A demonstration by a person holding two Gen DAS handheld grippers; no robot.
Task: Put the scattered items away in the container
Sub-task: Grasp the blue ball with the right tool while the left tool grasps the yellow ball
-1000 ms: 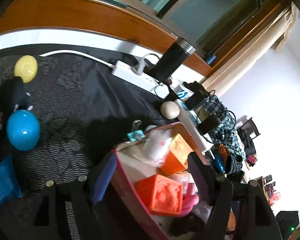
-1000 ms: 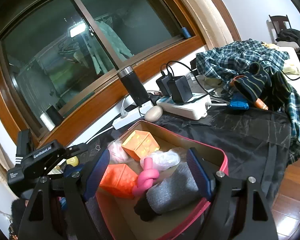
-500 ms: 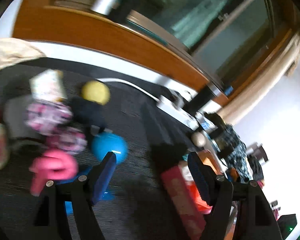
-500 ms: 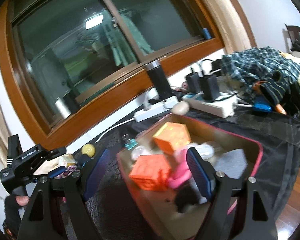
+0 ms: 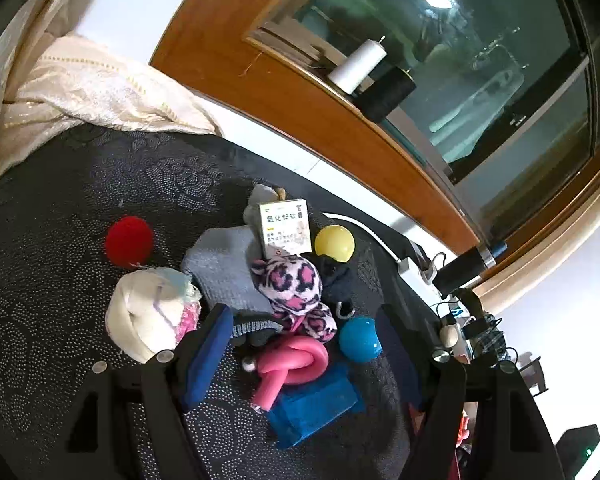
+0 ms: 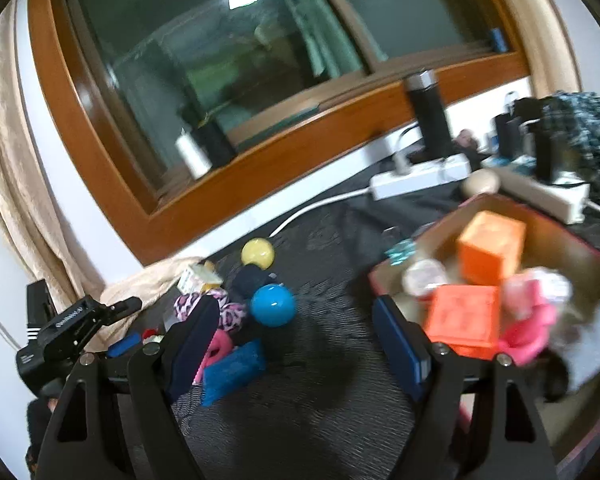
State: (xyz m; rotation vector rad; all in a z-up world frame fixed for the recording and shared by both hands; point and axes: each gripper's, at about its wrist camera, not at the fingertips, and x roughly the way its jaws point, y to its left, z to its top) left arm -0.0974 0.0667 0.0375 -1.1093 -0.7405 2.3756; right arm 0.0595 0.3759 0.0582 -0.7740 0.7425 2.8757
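below, a knotted pink foam tube [image 5: 290, 364], glossy blue ball [image 5: 359, 339] and ribbed grey knit [image 5: 228, 268]; both jaws wide, empty.

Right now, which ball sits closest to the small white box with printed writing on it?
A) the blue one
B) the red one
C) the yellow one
C: the yellow ball lies right beside the white box, while the red ball and the blue ball sit farther off in the pile.
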